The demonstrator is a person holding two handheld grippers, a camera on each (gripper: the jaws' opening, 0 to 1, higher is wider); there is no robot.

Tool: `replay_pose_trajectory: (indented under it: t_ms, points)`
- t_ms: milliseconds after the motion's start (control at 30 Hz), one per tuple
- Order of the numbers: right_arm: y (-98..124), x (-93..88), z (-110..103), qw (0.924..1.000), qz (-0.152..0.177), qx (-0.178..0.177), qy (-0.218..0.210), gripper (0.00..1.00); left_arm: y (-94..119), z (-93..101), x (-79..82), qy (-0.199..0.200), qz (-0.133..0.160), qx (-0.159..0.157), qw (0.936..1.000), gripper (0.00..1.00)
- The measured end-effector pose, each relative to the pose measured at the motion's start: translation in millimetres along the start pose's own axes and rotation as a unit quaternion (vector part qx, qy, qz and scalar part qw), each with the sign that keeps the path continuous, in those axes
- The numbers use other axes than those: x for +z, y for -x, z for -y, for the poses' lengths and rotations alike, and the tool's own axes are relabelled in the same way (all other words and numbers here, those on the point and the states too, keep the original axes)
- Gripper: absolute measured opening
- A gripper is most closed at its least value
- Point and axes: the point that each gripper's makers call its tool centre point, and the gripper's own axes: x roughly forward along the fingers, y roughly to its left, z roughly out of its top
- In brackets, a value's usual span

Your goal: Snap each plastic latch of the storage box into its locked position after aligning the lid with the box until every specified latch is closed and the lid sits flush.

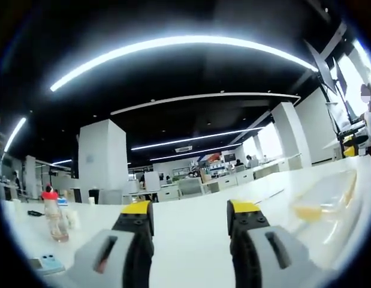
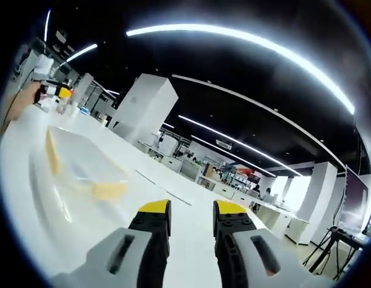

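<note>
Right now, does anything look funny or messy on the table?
Nothing stands out. The clear storage box with yellow latches sits flat on the white table. A bottle stands upright. Both the left gripper and right gripper are open, holding nothing.

Red-capped bottle (image 1: 53, 215) on white table (image 1: 191, 231); ceiling light strips (image 1: 173, 45).
</note>
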Motion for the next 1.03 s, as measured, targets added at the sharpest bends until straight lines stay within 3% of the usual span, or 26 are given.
replay_pose_trajectory:
  t_ms: [1033]
  points:
    - [-2, -1.4, -9, 0.9998, -0.009, 0.010, 0.016, 0.26, 2, -7.1, -6.4, 0.024, -0.006, 0.007, 0.9997, 0.47]
